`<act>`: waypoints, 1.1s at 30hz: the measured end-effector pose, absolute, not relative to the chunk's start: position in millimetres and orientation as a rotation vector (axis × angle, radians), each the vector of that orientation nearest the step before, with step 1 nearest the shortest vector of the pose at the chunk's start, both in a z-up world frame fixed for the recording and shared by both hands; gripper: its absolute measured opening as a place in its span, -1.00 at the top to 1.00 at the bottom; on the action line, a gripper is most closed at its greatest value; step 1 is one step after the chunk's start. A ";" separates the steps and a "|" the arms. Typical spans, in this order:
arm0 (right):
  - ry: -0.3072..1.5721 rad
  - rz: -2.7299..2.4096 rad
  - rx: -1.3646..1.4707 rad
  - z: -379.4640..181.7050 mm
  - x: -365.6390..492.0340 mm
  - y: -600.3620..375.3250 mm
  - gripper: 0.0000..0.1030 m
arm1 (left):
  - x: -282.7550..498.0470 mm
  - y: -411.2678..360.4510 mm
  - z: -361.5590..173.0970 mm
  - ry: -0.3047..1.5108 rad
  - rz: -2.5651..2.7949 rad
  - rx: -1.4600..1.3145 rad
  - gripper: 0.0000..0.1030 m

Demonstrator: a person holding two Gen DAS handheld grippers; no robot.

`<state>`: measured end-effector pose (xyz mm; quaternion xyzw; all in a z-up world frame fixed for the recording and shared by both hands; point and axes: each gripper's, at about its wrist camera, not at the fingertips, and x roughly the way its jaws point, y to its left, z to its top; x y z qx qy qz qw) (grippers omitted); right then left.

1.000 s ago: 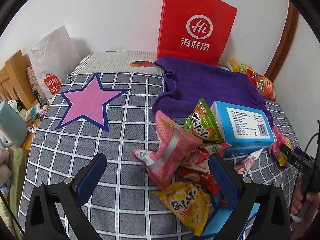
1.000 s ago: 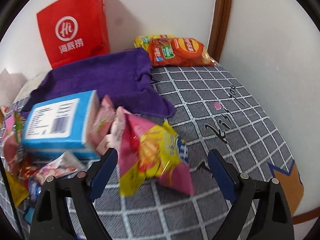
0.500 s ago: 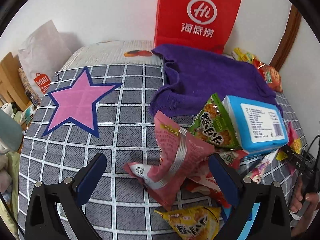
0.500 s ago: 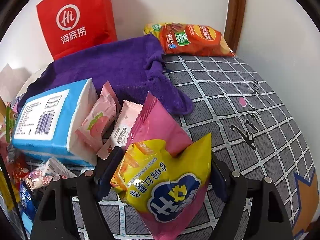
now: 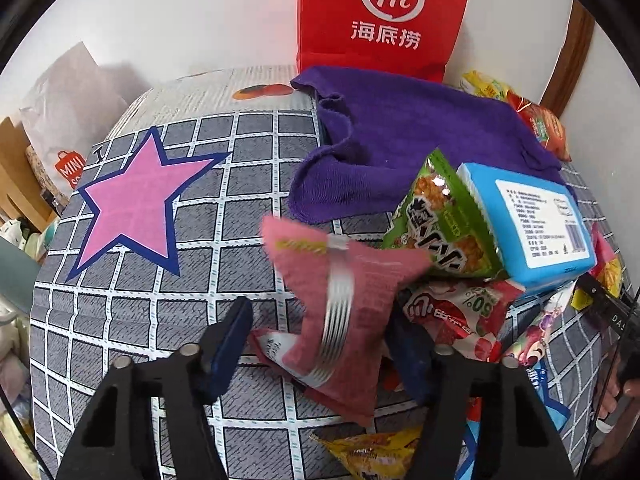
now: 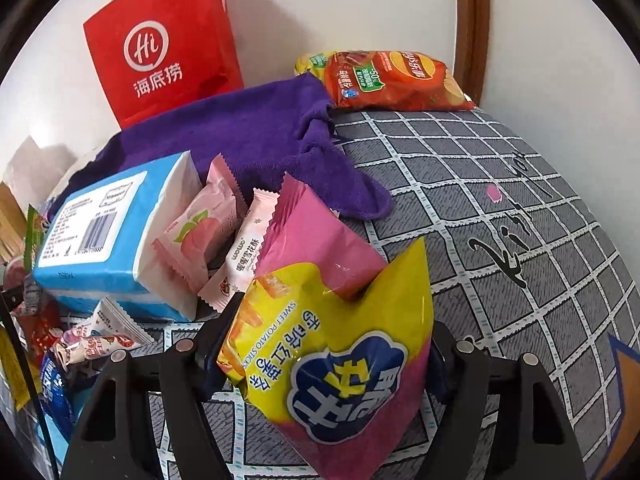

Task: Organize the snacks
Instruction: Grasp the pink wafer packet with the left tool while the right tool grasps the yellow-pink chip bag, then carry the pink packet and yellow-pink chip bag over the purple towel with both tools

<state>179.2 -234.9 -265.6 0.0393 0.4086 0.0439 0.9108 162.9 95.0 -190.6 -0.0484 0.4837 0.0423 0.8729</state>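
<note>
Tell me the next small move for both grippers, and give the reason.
Probably finish closing, then lift. The left gripper has just been closing its jaws around the dusty-pink foil snack bag; the right gripper likewise around the yellow-and-pink sweet potato stick bag. Both bags sit between jaws.

Grey quilted bedcover [image 5: 132,312] with white grid lines, bearing a pink star [image 5: 132,200] outlined in navy. Crumpled purple terry towel [image 5: 404,136] at the far end. Tall red paper carrier bag [image 5: 380,16], white "Hi" logo, standing upright against the white wall. White paper shopping bag [image 5: 68,112], small red logo, far left. Brown wooden trim [image 6: 472,20] in the corner.
</note>
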 end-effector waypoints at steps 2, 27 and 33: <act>0.836 0.074 0.072 -264.1 176.4 -235.9 -0.43 | 158.3 98.0 -185.6 0.998 0.094 -0.101 -0.06; 0.739 0.064 0.045 -169.5 80.9 -224.5 -0.43 | 82.2 95.1 -93.8 0.820 0.051 -0.174 0.44; 0.737 0.083 0.050 -161.9 74.0 -220.6 -0.43 | 76.6 93.1 -78.4 0.796 0.064 -0.173 0.44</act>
